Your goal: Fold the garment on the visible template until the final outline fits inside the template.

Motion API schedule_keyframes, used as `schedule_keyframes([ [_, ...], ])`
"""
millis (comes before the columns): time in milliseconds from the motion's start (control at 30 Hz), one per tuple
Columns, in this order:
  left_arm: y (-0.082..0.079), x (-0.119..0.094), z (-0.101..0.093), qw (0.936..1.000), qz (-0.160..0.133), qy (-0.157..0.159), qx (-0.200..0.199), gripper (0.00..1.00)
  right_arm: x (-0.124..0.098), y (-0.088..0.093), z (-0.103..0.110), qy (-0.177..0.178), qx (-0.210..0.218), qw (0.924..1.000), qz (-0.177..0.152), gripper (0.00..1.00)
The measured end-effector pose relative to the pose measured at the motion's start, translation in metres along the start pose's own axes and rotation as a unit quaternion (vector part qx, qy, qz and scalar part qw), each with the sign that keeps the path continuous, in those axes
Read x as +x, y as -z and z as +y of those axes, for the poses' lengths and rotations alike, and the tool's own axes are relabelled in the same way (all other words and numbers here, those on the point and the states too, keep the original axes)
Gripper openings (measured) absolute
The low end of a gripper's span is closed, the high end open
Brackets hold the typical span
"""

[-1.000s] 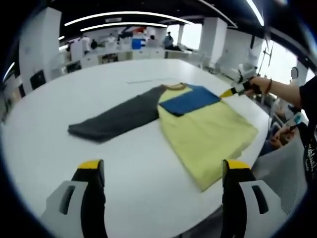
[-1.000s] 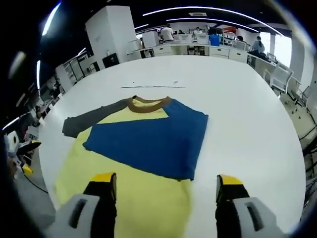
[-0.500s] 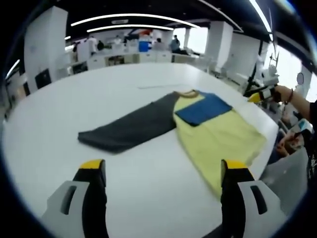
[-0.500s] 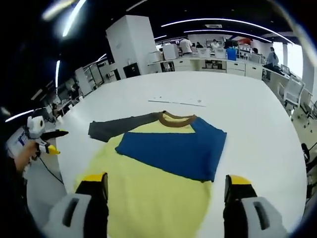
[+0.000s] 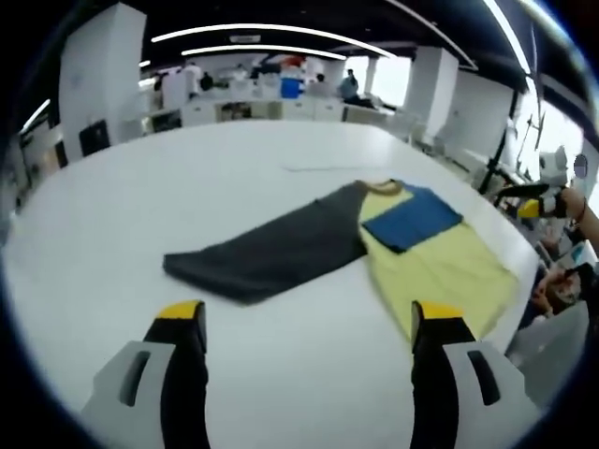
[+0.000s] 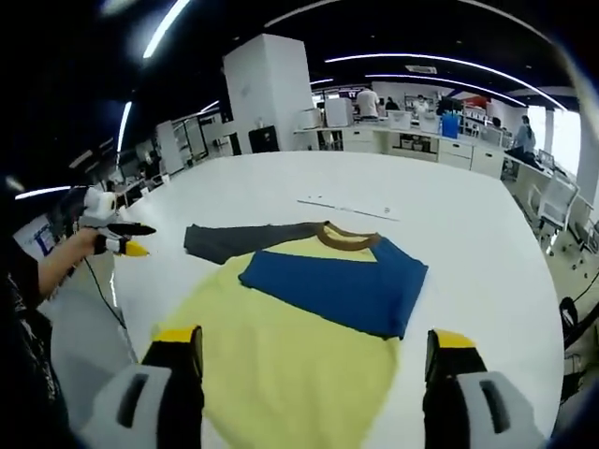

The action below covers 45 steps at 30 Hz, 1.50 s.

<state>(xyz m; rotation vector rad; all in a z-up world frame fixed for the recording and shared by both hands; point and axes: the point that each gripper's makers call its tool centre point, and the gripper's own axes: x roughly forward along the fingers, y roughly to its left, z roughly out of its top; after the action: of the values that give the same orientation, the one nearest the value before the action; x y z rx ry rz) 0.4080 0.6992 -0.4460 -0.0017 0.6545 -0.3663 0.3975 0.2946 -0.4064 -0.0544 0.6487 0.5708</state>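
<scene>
A shirt lies flat on the white table. Its yellow body has the blue sleeve folded across the chest, below the brown collar. The dark grey sleeve stretches out to the side. My left gripper is open and empty, short of the grey sleeve's end. My right gripper is open and empty over the yellow body, near the hem. The blue sleeve and grey sleeve lie beyond it. A thin template line runs past the collar.
The other gripper shows at the right of the left gripper view, and a hand holds the left gripper at the table's left edge. Desks, cabinets and people stand far behind the table. A chair stands at the right.
Both grippers have drawn back from the shirt, so it looks smaller and farther in both views. The shirt itself lies as before, and both grippers stay open.
</scene>
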Motion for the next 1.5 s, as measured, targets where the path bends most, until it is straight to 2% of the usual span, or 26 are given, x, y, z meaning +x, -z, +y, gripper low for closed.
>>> schedule_keyframes([
  [233,0.003,0.015,0.026,0.999,-0.002,-0.018,-0.042,0.79,-0.009,0.013,0.006,0.0,-0.015,0.9999,0.0,0.99],
  [533,0.004,0.033,0.052,0.9965,-0.01,-0.032,-0.077,0.76,-0.016,0.029,0.013,-0.002,-0.02,0.9998,0.01,0.99],
  [700,0.009,0.045,0.062,0.9957,0.008,-0.045,-0.081,0.72,-0.019,0.031,0.018,-0.004,-0.023,0.9997,0.011,0.99],
  [767,0.007,0.049,0.069,0.9954,-0.001,-0.061,-0.074,0.69,-0.019,0.031,0.02,-0.011,-0.021,0.9997,0.008,0.99],
  [933,0.007,0.059,0.08,0.9936,-0.002,-0.07,-0.089,0.63,-0.02,0.028,0.023,-0.015,-0.021,0.9997,-0.002,0.99],
  [1067,0.009,0.063,0.096,0.9875,0.001,-0.104,-0.119,0.54,-0.02,0.028,0.02,-0.011,-0.015,0.9998,-0.007,0.99],
  [1167,0.009,0.068,0.099,0.9861,-0.001,-0.107,-0.128,0.49,-0.019,0.029,0.014,-0.005,-0.012,0.9999,-0.007,0.99],
  [1333,0.014,0.073,0.1,0.9871,0.019,-0.117,-0.107,0.41,-0.02,0.029,0.014,-0.005,-0.014,0.9998,-0.01,0.99],
  [1400,0.014,0.074,0.102,0.9868,0.017,-0.122,-0.106,0.35,-0.021,0.031,0.014,-0.004,-0.016,0.9998,-0.009,0.99],
  [1500,0.019,0.078,0.104,0.9854,0.032,-0.127,-0.109,0.32,-0.022,0.032,0.015,-0.005,-0.018,0.9998,-0.009,0.99],
])
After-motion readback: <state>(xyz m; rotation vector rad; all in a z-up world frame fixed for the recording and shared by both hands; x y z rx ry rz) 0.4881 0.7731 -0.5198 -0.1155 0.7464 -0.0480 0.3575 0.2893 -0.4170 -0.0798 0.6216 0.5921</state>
